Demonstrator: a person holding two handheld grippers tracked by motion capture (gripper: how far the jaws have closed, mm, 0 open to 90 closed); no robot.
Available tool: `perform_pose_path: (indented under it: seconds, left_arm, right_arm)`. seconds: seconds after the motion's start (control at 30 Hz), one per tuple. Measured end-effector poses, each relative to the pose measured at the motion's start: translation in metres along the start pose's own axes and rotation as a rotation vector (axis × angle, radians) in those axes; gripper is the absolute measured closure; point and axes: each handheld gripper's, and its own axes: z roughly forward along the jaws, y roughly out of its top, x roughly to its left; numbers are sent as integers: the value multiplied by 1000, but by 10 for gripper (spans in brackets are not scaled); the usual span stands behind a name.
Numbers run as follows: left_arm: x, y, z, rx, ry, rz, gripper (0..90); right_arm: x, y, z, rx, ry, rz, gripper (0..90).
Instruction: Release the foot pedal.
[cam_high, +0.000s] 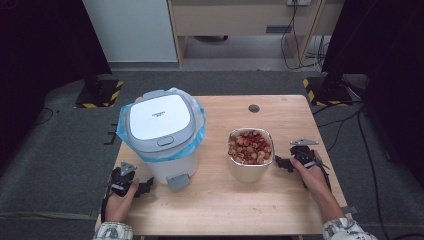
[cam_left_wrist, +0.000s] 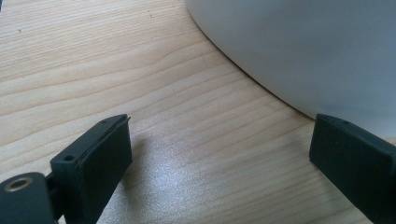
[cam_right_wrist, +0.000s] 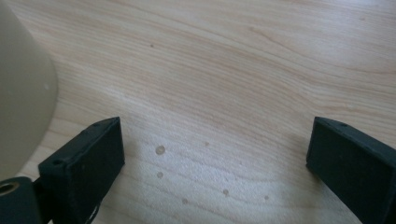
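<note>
Nearest the person, the left gripper (cam_high: 145, 187) rests on the wooden table (cam_high: 220, 200) just left of the pedal bin (cam_high: 164, 135), jaws spread with nothing between them; the bin's white wall (cam_left_wrist: 299, 51) curves close ahead. The right gripper (cam_high: 281, 162), jaws likewise spread and empty, sits just right of the bowl of scraps (cam_high: 251, 152), which stands right of the closed, blue-lined bin

From above we look forward and down on the table (cam_high: 280, 200). Our 2 gripper views sit close over its wood, one beside the bin (cam_left_wrist: 303, 51).
</note>
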Motion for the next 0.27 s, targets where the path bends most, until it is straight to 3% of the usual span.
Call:
perform_pose_path:
  seconds: [0.27]
  left_arm:
    - [-1,0,1,3,-4,4,28]
  right_arm:
    - [4,-10,-11,1,-43,42,33]
